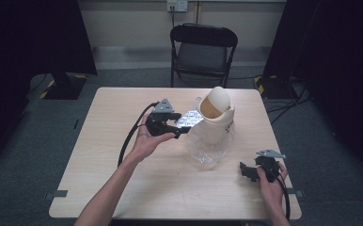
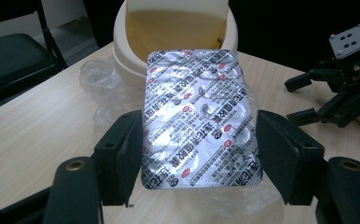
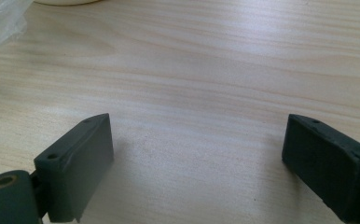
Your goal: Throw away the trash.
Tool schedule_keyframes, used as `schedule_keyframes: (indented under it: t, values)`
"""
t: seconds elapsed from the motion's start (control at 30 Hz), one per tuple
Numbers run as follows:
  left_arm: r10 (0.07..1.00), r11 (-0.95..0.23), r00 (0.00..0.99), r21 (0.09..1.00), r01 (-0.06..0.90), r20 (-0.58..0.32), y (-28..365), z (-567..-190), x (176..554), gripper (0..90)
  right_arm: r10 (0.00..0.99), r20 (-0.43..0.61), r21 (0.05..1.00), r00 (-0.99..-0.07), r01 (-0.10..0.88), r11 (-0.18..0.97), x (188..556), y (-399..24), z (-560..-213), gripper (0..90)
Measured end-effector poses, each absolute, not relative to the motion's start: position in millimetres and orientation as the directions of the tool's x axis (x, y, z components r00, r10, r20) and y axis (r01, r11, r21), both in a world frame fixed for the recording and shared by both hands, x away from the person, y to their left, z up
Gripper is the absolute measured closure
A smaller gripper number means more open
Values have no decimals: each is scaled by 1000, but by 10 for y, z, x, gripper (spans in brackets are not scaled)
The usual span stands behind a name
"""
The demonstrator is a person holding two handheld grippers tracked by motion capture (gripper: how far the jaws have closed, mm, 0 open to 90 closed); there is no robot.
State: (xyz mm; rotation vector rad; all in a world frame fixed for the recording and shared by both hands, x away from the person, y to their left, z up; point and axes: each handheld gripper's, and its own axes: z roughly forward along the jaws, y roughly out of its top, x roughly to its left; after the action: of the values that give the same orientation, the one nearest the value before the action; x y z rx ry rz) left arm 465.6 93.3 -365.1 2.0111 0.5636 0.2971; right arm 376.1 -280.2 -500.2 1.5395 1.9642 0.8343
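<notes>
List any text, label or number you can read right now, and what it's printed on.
Blister pack between the jaws of the left gripper: rows of dark Chinese characters with small red round marks across the foil, too glare-washed and blurred to quote.
Cream bin, table, right gripper: no text visible.

High view overhead, facing forward-down; gripper views close, low over table — shared: bin, tabletop.

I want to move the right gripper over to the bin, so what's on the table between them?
Between the right gripper and the bin lies bare table, then crumpled clear plastic around the bin's base, as the high view shows.
</notes>
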Motion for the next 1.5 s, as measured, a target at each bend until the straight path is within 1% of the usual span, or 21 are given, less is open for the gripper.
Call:
schedule_keyframes:
  t: [0.1,0.27,0.4,0.5,0.57,0.87,1.3,1.33,1.37,1.4,1.5]
  values:
    - [500,-383,865,883,273,-51,886,-3620,4720,341,973,-17,729,-232,663,171,3761,-2802,-5002,80]
    - [498,-420,867,869,261,-19,771,-3570,4784,341,972,-17,729,-233,663,171,3761,-2802,-5002,80]
    - [502,-442,865,858,263,-6,699,-3584,4846,341,972,-16,729,-233,663,171,3761,-2802,-5002,80]
    - [500,-440,866,856,272,-18,643,-3597,4874,341,973,-15,729,-232,663,169,3761,-2801,-5001,80]
    - [486,-467,874,846,258,1,564,-3599,4895,340,972,-17,729,-232,663,171,3761,-2802,-5002,80]
    - [482,-479,876,833,275,-12,443,-3606,5048,340,973,-18,729,-232,663,171,3761,-2803,-5002,80]
    - [475,-481,880,834,270,-11,261,-3567,5165,341,972,-17,729,-233,663,171,3762,-2802,-5002,80]
    - [476,-480,879,835,268,-8,250,-3563,5168,360,973,-16,729,-232,663,170,3762,-2802,-5001,80]
    - [473,-479,881,838,261,-4,246,-3559,5176,399,973,-16,729,-232,663,171,3762,-2802,-5001,80]
    - [462,-474,887,844,252,-6,242,-3557,5185,528,972,-17,729,-233,663,171,3762,-2802,-5001,80]
    - [471,-485,882,835,258,1,188,-3572,5224,519,973,-16,729,-232,663,170,3762,-2802,-5002,80]
